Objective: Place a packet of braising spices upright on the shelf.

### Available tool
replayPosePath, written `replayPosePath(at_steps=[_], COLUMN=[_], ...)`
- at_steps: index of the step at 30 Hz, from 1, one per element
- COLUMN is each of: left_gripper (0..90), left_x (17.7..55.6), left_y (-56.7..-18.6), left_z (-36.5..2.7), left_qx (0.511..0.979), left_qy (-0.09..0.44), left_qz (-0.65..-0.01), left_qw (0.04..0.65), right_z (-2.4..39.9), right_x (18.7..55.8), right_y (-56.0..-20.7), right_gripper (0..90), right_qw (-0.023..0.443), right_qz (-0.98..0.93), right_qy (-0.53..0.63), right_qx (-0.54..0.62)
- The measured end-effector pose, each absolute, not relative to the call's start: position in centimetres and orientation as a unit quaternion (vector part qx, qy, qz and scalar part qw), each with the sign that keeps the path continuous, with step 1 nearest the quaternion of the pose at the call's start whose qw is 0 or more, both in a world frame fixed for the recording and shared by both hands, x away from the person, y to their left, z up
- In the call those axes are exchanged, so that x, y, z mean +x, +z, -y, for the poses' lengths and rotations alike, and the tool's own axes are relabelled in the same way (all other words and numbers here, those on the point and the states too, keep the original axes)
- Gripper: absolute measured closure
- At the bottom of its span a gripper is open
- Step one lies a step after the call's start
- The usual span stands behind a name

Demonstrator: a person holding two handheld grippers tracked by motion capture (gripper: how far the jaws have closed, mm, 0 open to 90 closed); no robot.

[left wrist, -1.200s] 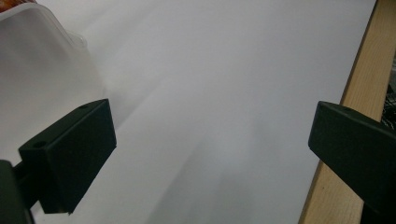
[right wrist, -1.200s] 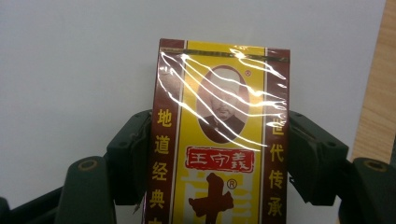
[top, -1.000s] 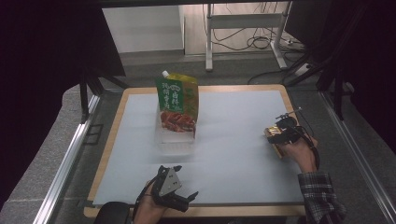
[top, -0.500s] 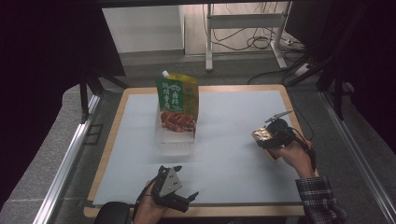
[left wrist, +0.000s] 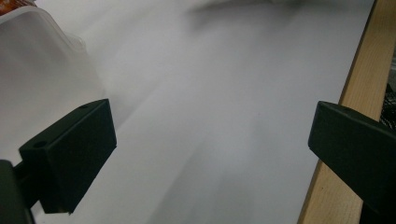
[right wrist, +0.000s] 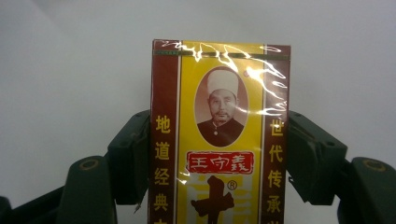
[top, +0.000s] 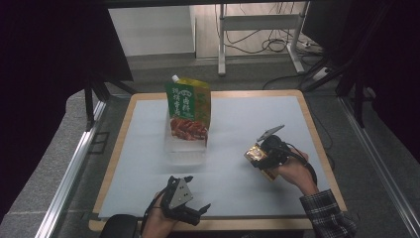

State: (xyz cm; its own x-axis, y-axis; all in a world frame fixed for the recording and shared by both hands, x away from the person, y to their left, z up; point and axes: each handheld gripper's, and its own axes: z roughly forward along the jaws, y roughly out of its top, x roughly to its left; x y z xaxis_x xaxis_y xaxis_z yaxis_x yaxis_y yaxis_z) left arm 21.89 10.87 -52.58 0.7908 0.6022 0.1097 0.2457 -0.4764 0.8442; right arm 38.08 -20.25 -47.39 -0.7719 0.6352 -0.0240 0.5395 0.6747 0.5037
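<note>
Between the right hand-held gripper's (right wrist: 219,158) jaws we see a yellow-and-maroon box (right wrist: 219,130), pinched on both long sides, held clear above the white tabletop (top: 237,124). Well off to that gripper's left stands a green pouch (top: 188,110) behind a clear container (top: 184,148). We note the left hand-held gripper (top: 203,210) spread wide, nothing between its jaws, low at the tabletop's near edge.

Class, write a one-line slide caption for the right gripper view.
Right gripper clamps a yellow-and-maroon box by its sides above the white table mat.
</note>
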Motion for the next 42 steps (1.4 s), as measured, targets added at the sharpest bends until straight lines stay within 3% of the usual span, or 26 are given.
replayPosePath(at_steps=[15, 23, 33, 42], left_gripper=[0.7, 0.7, 0.7, 0.7], left_x=[21.9, 21.9, 21.9, 21.9], left_y=[-52.6, -52.7, -52.7, -52.7], left_z=[-10.8, -10.7, -10.7, -10.7], left_qx=[0.836, 0.837, 0.838, 0.838], left_qy=[0.202, 0.202, 0.203, 0.203], left_qz=[-0.253, -0.253, -0.253, -0.253], left_qw=[0.443, 0.442, 0.439, 0.439], right_z=[18.6, 18.4, 17.4, 15.7], right_x=[38.3, 38.6, 39.4, 39.9], right_y=[-50.1, -50.4, -49.7, -49.9], right_gripper=[30.5, 16.9, 25.6, 28.1], right_qw=[0.077, 0.052, 0.048, 0.048], right_qz=[-0.927, -0.932, -0.941, -0.952], right_qy=[0.214, 0.197, 0.141, 0.085], right_qx=[0.299, 0.301, 0.303, 0.289])
